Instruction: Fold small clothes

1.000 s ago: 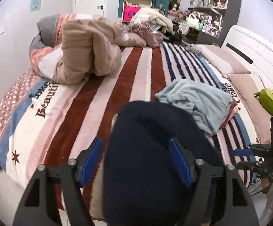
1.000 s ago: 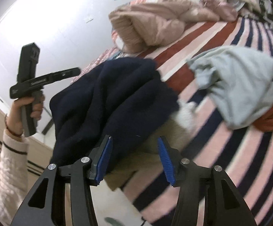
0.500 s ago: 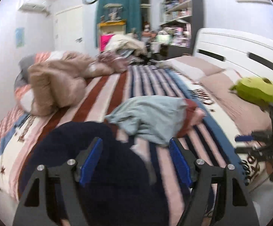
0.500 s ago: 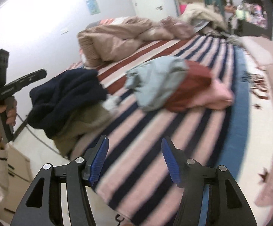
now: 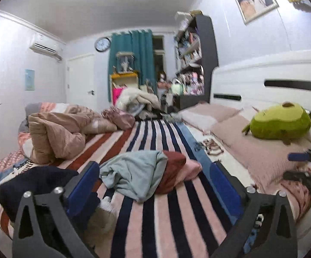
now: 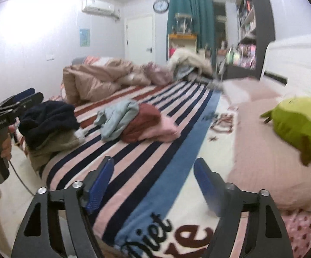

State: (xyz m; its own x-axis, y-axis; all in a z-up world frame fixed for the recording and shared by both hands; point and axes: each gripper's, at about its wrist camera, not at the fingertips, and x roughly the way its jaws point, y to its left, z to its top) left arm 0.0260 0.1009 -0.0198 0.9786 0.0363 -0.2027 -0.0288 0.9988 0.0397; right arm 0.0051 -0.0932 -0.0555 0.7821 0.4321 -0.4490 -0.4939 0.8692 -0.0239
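Gaping left tongs (image 5: 155,185), right tongs (image 6: 153,185)

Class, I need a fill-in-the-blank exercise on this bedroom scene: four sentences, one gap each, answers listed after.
1. The light blue garment lies against a dark ____ one.
2. The navy garment sits on top of an ____ one.
3. Both the left hand-held gripper and the right hand-held gripper are ____.
4. The green plush toy rests on a ____ pillow.

Answers: red; olive; open; pink

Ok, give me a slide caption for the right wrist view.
Open right gripper above striped bed, facing unfolded clothes pile.
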